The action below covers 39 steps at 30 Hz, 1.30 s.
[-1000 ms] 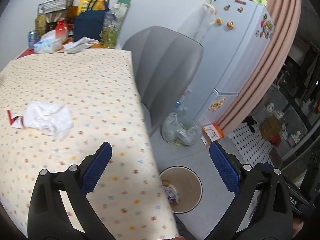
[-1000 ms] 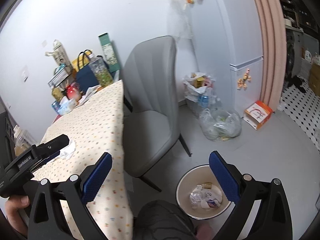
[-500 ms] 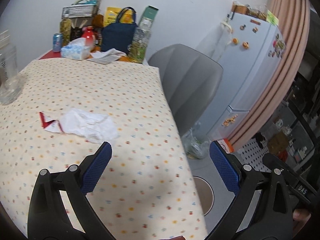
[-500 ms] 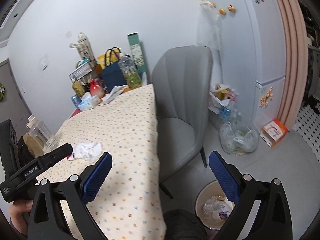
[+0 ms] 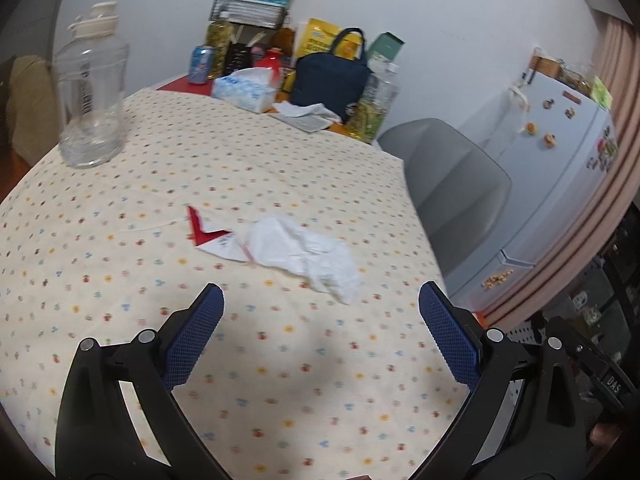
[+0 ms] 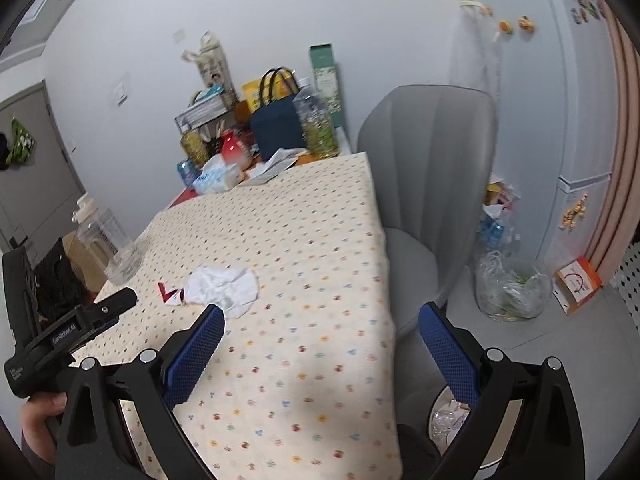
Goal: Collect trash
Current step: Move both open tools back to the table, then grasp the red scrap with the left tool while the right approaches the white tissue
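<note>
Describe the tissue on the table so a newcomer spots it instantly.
Start at the dotted tablecloth. Mid-table, ahead of the left gripper and its open jaws, lies the tissue: crumpled, white, touching a red-and-white wrapper. The only other loose item nearby is a clear bottle, standing upright.

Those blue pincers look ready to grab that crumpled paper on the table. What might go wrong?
The left gripper is open, short of the crumpled tissue. A red-and-white wrapper touches the tissue, so a pinch might take only one piece. The fingers might also snag the tablecloth. The bin sits on the floor past the table edge, so a loose grip could drop scraps.
</note>
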Motion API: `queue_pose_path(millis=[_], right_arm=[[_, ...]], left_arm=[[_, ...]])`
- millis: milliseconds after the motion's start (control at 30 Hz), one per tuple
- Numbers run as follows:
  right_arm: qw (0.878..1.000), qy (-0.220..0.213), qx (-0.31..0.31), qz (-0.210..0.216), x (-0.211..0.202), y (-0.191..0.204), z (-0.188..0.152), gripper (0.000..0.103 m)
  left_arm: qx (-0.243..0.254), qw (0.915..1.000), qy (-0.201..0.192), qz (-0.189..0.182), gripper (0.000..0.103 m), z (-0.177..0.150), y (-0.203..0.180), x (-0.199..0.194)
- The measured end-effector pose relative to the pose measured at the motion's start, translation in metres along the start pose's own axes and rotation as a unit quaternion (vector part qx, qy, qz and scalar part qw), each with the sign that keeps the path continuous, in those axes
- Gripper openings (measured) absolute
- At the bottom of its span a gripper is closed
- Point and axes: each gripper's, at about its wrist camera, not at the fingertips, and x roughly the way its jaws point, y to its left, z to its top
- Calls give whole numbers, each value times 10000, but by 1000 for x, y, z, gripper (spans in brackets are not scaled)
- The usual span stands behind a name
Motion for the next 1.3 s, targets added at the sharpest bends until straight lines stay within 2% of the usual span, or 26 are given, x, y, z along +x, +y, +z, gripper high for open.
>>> queue_pose_path(millis=[167,367,633,800,900,967,1067,1300], right_arm=[[9997,134,-149,98,21,19,0,95],[9990,220,-251,282,39,37,5,95],[9980,313,-362,414,62,46,13,95],[9974,360,-395,488,75,45,16,95],[9967,438,-501,461,86,44,17,95],[9963,477,-580,409,93,44,19,95],[9955,573,-689,313,107,44,21,95],[9929,852,-760,327,137,49,21,88]], left_arm=[[-196,9995,-20,244,97,3,35,4],[-305,9988,82,362,97,9,65,18],[-428,9975,208,519,96,17,83,45],[-462,9967,253,619,95,27,81,62],[-541,9957,442,610,95,34,82,78],[-650,9943,494,690,93,38,86,86],[-755,9936,562,624,90,43,88,97],[-939,9909,728,626,76,48,95,121]])
